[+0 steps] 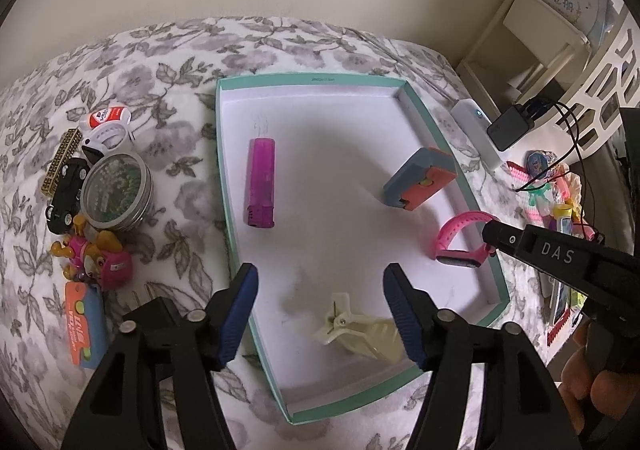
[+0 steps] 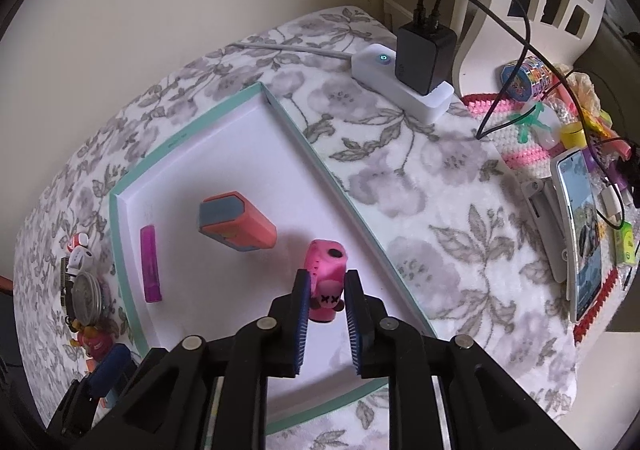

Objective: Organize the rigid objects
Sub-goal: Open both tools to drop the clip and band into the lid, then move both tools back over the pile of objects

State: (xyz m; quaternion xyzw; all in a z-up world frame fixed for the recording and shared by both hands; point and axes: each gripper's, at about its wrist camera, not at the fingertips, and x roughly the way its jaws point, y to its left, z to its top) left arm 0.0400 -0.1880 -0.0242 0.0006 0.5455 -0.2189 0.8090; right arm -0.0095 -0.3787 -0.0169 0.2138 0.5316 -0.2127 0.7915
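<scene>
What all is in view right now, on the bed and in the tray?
Shallow teal-rimmed white cardboard tray: 1, centre of the floral blanket.
Magenta plastic lighter: 1, tray's left part.
Grey-and-orange block: 1, tray's right part.
Pink smartwatch: 1, by tray's right wall, between the right fingers.
Cream plastic hair clip: 1, tray's near end.
Round metal tin: 1, left of tray, among small toys.
White power strip with black charger: 1, right of tray.
Phone: 1, far right.
Left gripper: open, over tray.
Right gripper: around the watch; contact unclear.
</scene>
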